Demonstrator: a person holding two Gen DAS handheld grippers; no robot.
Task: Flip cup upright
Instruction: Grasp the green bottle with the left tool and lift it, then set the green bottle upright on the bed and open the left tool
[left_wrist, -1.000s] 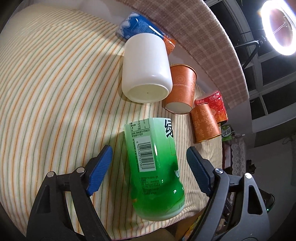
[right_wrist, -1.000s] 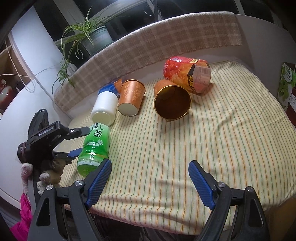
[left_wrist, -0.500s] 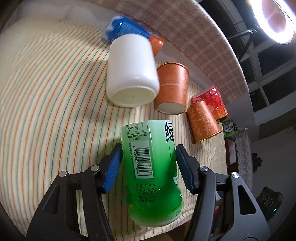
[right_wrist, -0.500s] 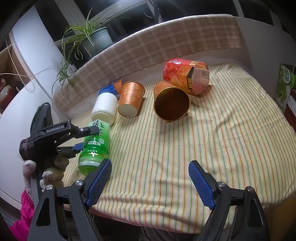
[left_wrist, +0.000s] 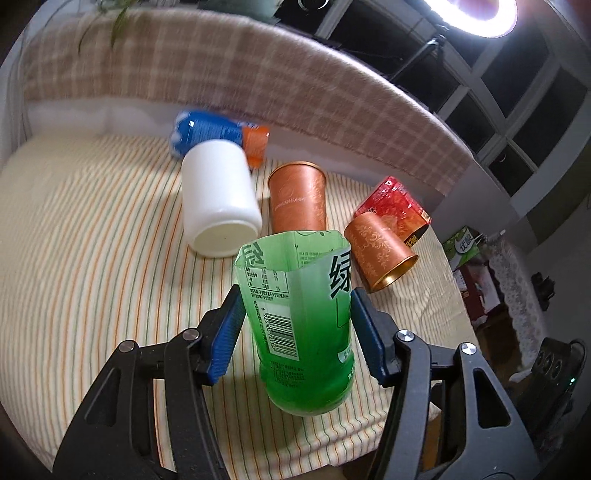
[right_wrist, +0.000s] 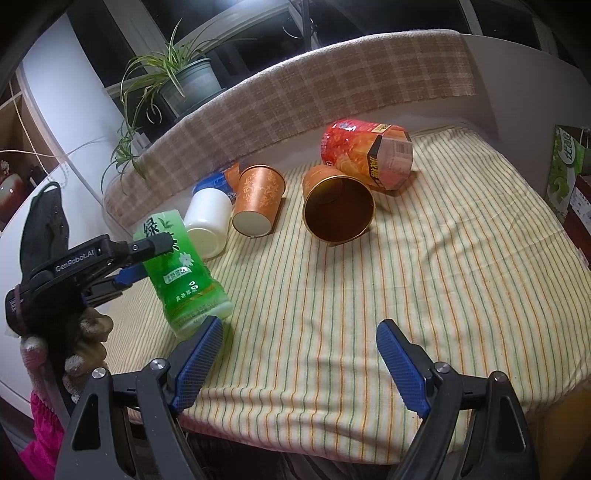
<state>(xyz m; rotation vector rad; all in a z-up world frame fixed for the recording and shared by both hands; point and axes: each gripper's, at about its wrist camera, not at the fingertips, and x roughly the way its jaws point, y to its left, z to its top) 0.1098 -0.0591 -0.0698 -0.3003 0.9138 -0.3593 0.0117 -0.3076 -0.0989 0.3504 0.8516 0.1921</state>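
Note:
My left gripper (left_wrist: 297, 332) is shut on a green tea-label cup (left_wrist: 299, 321), cut from a bottle. The cup stands nearly upright, open end up, tilted a little, with its base at the striped cloth near the front left edge. It also shows in the right wrist view (right_wrist: 177, 269), held by the left gripper (right_wrist: 147, 254). My right gripper (right_wrist: 295, 365) is open and empty above the front edge of the cloth, to the right of the cup.
Lying on the striped tablecloth (right_wrist: 443, 277): a white cup (left_wrist: 219, 203), two orange paper cups (left_wrist: 297, 199) (left_wrist: 380, 251), a red snack cup (left_wrist: 393, 205) and a blue packet (left_wrist: 207, 133). A checked padded ledge (right_wrist: 332, 88) runs behind; a potted plant (right_wrist: 173, 81) stands beyond it.
My left gripper closed on the green cup and has tipped it from lying on its side to nearly upright. My right gripper has stayed in place.

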